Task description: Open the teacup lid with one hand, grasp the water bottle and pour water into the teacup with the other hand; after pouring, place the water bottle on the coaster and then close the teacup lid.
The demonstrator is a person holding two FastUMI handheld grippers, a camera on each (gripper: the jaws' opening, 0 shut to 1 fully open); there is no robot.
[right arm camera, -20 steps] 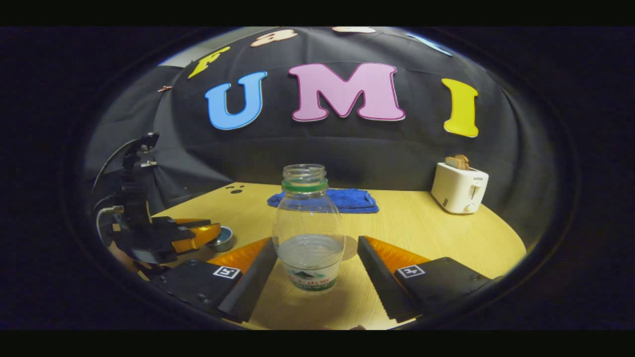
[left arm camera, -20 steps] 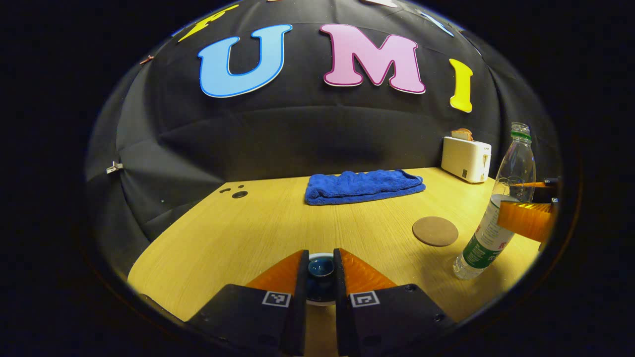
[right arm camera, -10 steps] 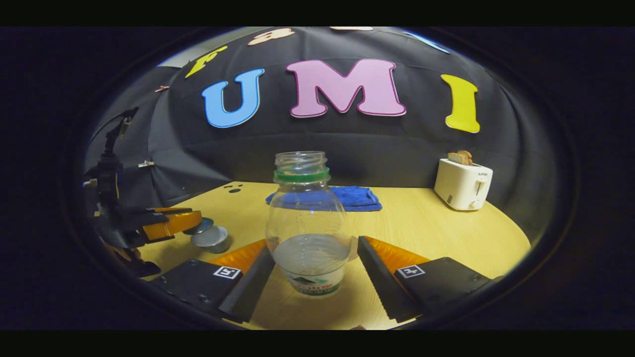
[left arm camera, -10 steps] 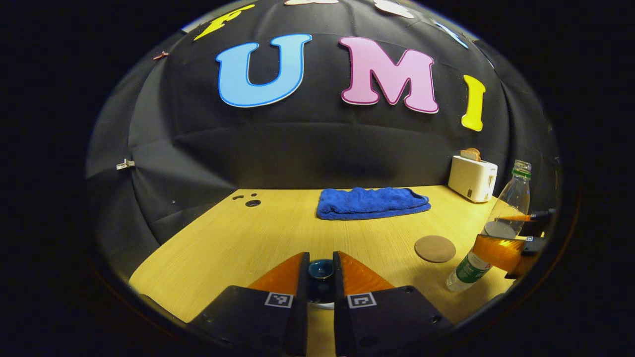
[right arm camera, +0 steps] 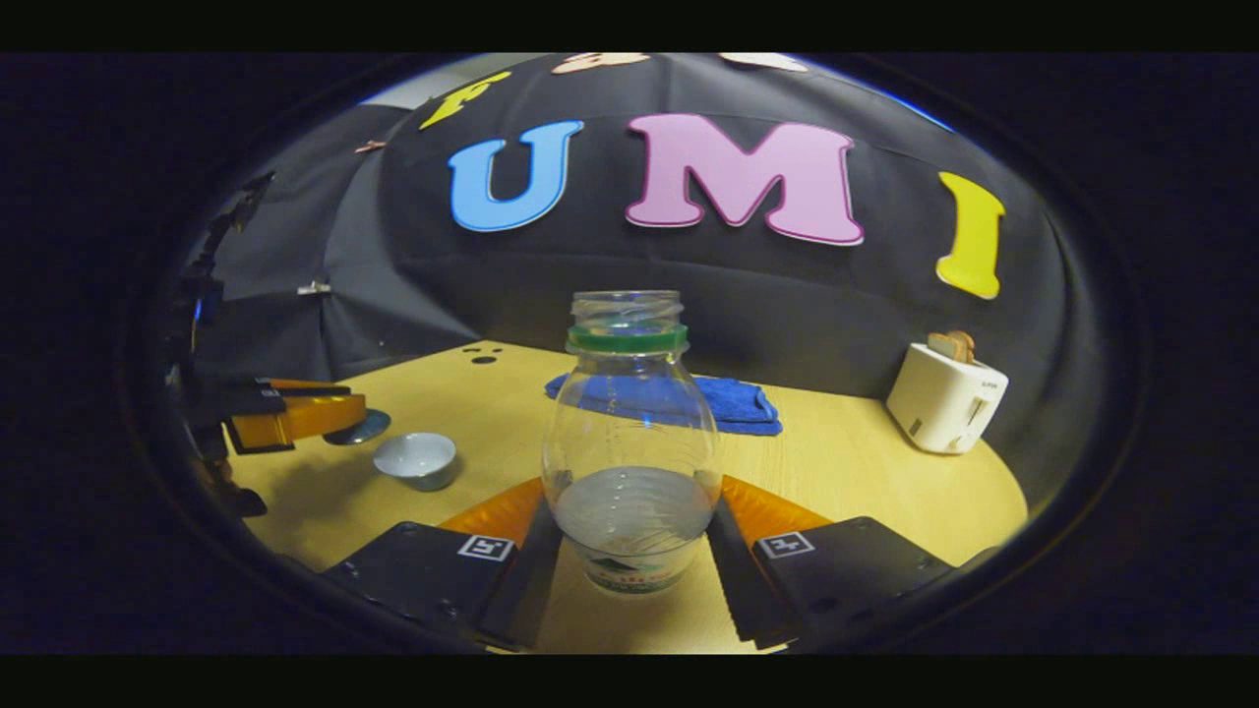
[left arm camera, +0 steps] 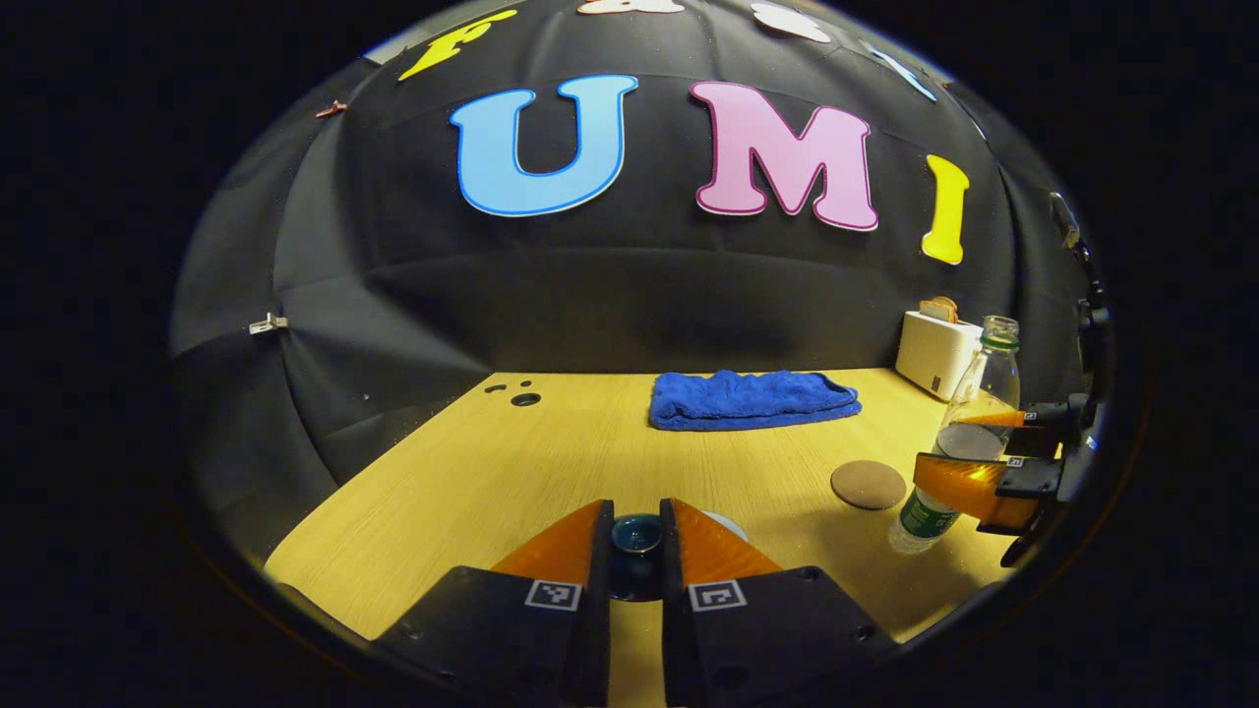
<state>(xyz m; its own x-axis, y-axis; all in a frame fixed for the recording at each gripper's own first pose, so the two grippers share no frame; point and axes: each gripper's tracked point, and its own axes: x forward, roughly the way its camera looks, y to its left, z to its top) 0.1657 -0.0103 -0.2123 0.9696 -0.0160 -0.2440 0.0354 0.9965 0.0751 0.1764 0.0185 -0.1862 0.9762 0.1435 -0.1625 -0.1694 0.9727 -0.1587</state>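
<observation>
The left tongs (left arm camera: 635, 536) pinch the teacup lid (left arm camera: 636, 534) by its knob, lifted clear of the open teacup (right arm camera: 417, 459) near the worktop's (left arm camera: 551, 462) left edge. The right tongs (right arm camera: 634, 516) are pressed against the upright water bottle (right arm camera: 631, 433), whose base is hidden. The coaster (left arm camera: 868, 484) lies just beside it, with bare worktop between.

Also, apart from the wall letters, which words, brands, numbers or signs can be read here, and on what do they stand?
No text can be read as it stands.
Water bottle label: printed, too blurred to read.
Toaster: small dark mark on its front, too small to read.
Left claw, holding the teacup lid, and right claw: square coded markers, no words.
</observation>
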